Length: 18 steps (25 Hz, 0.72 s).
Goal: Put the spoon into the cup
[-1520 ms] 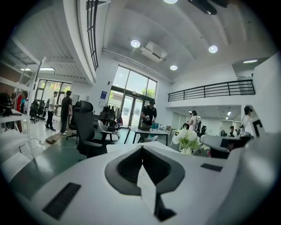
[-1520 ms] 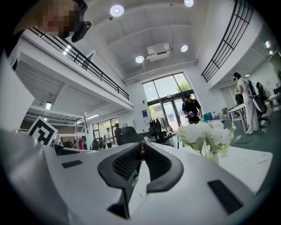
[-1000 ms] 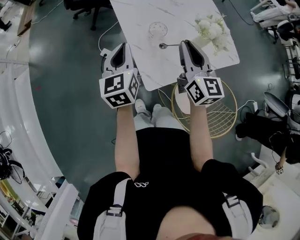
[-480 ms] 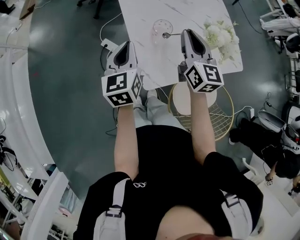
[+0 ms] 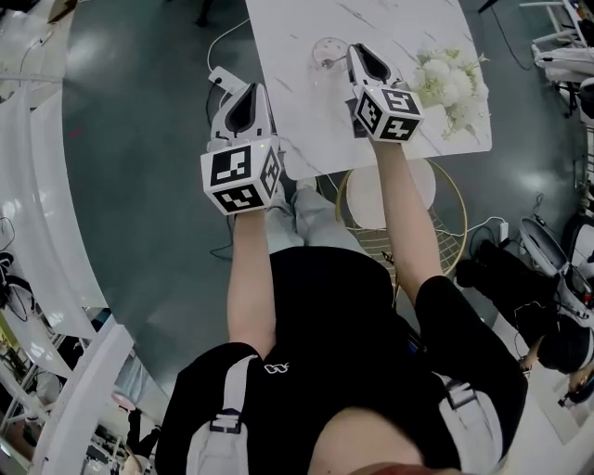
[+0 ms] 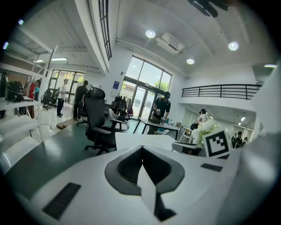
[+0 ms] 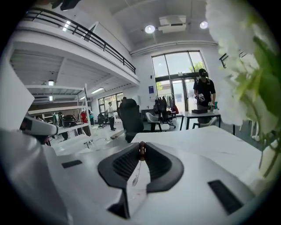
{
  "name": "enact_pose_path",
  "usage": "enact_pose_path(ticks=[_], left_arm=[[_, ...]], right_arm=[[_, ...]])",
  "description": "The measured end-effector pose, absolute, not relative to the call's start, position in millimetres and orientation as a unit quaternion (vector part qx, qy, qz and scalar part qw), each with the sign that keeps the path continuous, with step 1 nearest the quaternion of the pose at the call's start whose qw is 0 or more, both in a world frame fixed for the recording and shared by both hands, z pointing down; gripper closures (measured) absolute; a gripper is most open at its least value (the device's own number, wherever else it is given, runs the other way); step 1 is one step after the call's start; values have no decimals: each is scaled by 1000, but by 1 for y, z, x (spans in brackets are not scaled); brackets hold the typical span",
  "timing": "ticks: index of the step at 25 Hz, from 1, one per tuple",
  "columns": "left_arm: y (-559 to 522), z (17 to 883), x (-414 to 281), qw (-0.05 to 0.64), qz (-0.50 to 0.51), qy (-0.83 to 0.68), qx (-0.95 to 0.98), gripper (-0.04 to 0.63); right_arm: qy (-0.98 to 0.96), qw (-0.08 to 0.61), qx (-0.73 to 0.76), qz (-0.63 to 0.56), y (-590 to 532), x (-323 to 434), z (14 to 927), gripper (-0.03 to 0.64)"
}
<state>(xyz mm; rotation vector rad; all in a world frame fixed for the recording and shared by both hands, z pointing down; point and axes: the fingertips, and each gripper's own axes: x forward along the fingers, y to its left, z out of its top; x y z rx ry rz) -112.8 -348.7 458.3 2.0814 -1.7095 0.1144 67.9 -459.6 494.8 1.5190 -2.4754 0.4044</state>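
**A:** Where is the spoon (image 7: 135, 180) sitting right now?

**B:** It is hanging in the right gripper (image 7: 141, 147). The jaws are pinching the end of its handle, nearly together with only the thin handle between them. The bowl is dangling below, toward the camera.

**A:** And the cup (image 5: 325, 44)?

**B:** It is standing upright on the white marbled worktop (image 5: 390, 28), a clear glass one. In the head view the right gripper (image 5: 355, 48) is reaching in just beside it from the right. The spoon (image 5: 327, 63) is showing at the cup's near rim. I cannot tell whether it is dipping inside or only lying across the rim.

**A:** What is the left gripper (image 5: 249, 88) doing?

**B:** It is hovering beside the worktop's left edge, mostly over the dark floor (image 5: 139, 139), well apart from the cup. In its own view the left gripper (image 6: 141, 148) is holding its jaws together with nothing between them.

**A:** Anything else around?

**B:** White flowers (image 5: 445, 83) are standing on the worktop to the right of the right gripper. A round stool (image 5: 394, 199) with a gold wire frame is sitting under the worktop's near edge. A black office chair (image 6: 99, 123) is showing beyond the left jaws.
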Motion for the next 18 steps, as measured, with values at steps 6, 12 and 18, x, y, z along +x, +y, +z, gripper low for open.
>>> enact_pose_path(ticks=[6,12,18], left_arm=[[-344,463,-122,224,50,-623,748,580],[-344,466,-126,226,52,-623,747,580],[-341,462,-127,225,45,-620,750,580]], right_arm=[[-838,130,506,160,-464,59,527,568],[-833,141,505,179,-465,59,547,568],[-820,157,515,194,-465,67,559,563]])
